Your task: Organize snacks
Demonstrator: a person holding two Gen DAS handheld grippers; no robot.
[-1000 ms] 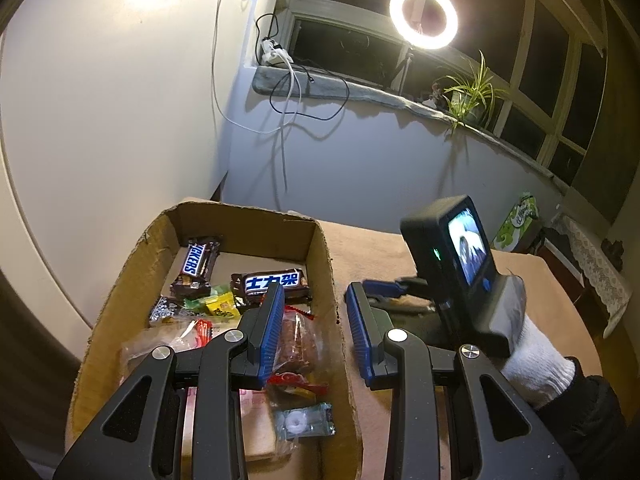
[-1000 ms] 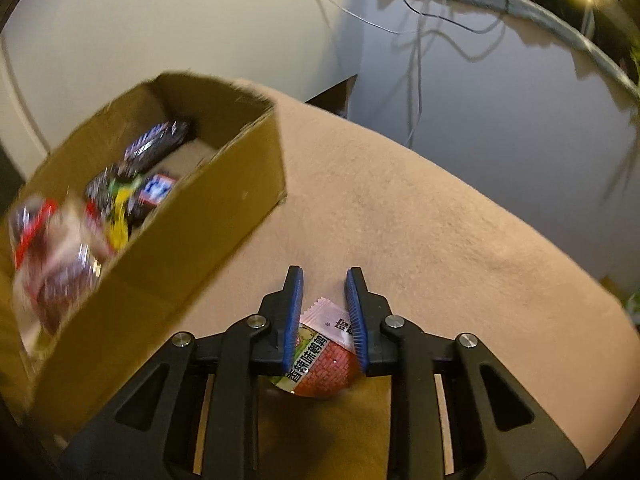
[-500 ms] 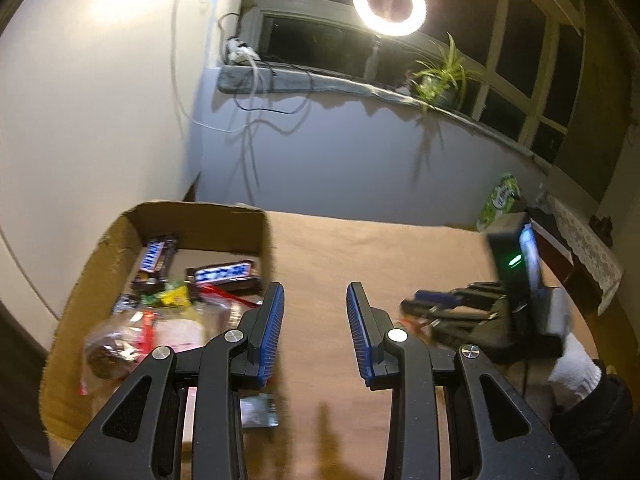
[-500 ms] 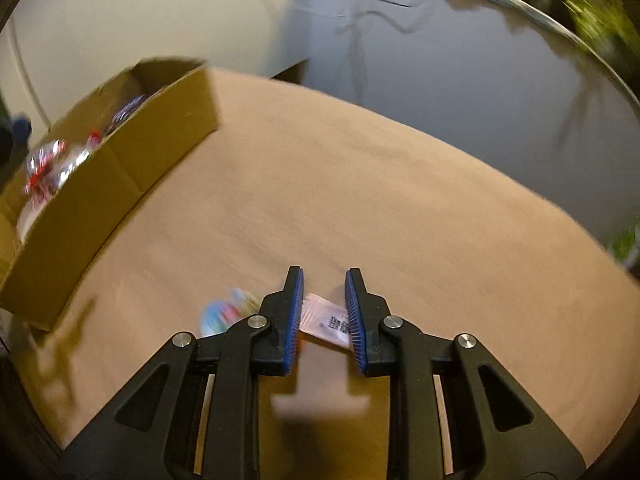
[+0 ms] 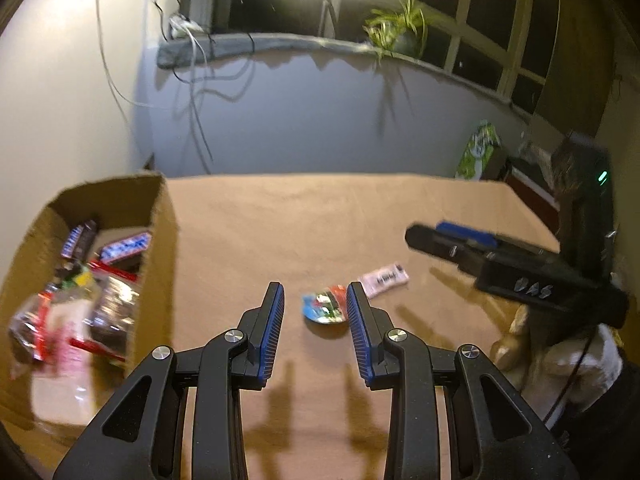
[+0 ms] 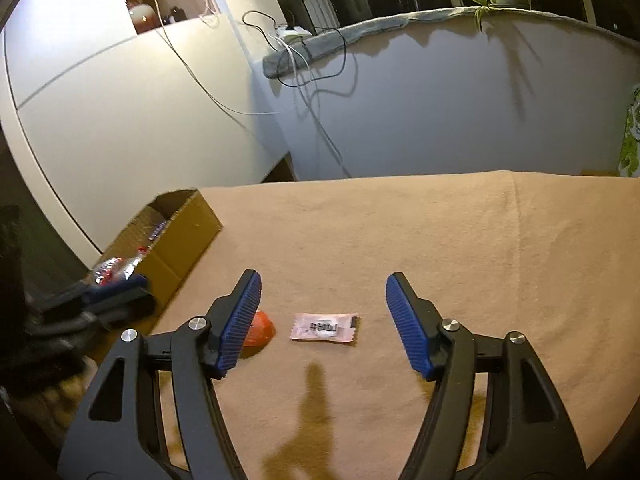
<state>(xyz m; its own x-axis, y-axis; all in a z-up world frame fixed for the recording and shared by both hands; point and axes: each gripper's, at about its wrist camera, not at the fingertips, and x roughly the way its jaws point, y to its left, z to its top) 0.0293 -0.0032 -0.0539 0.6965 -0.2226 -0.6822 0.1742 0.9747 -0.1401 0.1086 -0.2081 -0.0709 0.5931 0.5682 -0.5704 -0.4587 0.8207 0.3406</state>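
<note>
A cardboard box (image 5: 160, 248) with several wrapped snacks stands at the table's left; it also shows in the right wrist view (image 6: 188, 236). A round blue and red snack cup (image 5: 325, 309) and a pink sachet (image 5: 383, 280) lie on the tan cloth. My left gripper (image 5: 315, 320) is open and empty, just short of the cup. My right gripper (image 6: 322, 320) is open wide and empty, above the pink sachet (image 6: 324, 327); the cup (image 6: 260, 332) sits by its left finger. The right gripper (image 5: 452, 238) also shows in the left wrist view.
The tan cloth covers the table (image 6: 440, 240). A grey wall and a window ledge with cables (image 6: 304, 52) lie behind. A potted plant (image 5: 396, 32) stands on the ledge. A green packet (image 5: 480, 152) stands at the far right.
My right gripper opened and let go of the snack cup and the sachet, which now lie on the cloth. My left gripper moved right, away from the box, toward the cup.
</note>
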